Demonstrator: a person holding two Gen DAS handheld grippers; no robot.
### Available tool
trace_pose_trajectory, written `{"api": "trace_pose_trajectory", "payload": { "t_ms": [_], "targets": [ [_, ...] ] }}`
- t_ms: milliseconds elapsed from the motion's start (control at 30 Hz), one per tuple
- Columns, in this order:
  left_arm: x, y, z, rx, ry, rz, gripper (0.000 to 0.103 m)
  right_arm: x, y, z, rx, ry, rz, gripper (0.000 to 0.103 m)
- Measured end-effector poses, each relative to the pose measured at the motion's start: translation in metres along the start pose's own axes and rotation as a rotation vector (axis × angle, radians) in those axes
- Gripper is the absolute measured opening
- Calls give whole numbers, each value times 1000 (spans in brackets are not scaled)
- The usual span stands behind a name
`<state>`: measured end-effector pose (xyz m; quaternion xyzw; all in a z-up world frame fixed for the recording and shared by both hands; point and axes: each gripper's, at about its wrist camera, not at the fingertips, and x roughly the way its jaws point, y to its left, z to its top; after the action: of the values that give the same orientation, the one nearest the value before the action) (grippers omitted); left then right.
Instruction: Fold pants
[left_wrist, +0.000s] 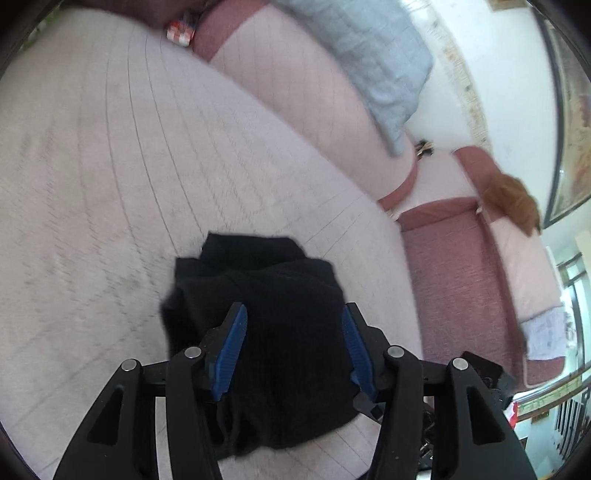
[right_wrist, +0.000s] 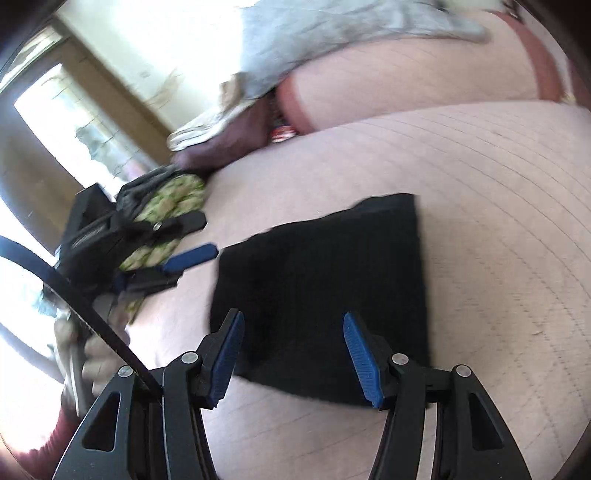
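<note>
From my left wrist camera, I have the left gripper (left_wrist: 293, 325) spread wide over the black pants (left_wrist: 258, 314), which lie folded into a compact bundle on the pale quilted sofa seat (left_wrist: 110, 166). The bundle fills the gap between the blue pads (left_wrist: 232, 347), but I cannot tell whether cloth touches them; nothing is pinched. My worry here: the top layers look lumpy and uneven at the far edge, so if I lift away carelessly a pad could snag a layer and drag the fold open. I count one pair of pants, two blue pads, one grey-blue cushion (left_wrist: 369, 66) against the backrest, and one orange-brown furry thing (left_wrist: 513, 203) farther along the sofa.

From my right wrist camera, the right gripper (right_wrist: 293, 332) also stands wide, hovering above the near edge of the pants (right_wrist: 321, 288), which read as a flat dark rectangle. The other gripper (right_wrist: 192, 254) shows at the bundle's left side, just beside it. The frame is blurred, so a hasty sweep might nudge the stack askew. One pair of pants, two grippers, one green patterned cloth (right_wrist: 173, 199) behind.
</note>
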<state>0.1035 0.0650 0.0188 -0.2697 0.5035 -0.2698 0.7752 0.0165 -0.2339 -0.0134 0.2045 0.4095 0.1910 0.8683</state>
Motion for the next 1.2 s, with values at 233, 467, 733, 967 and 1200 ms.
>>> {"api": "trace_pose_trajectory", "payload": {
  "t_ms": [233,467,733,967,1200],
  "targets": [
    [33,25,-14,8,-1,17,52,17,-19,-9,23,5,-42,51],
    [-7,7,-26,91,-76,32,52,-23,-16,-15,-12,-111,-59,54],
    [-49,-42,-89,258,-283,380,57,-70,-77,-43,116,-219,-214,63],
    [-54,-34,-123,175,-320,485,58,-81,-105,-53,243,-249,-174,63],
    [-50,-37,-128,187,-293,582,59,-78,-103,-54,271,-246,-114,64]
  ]
}}
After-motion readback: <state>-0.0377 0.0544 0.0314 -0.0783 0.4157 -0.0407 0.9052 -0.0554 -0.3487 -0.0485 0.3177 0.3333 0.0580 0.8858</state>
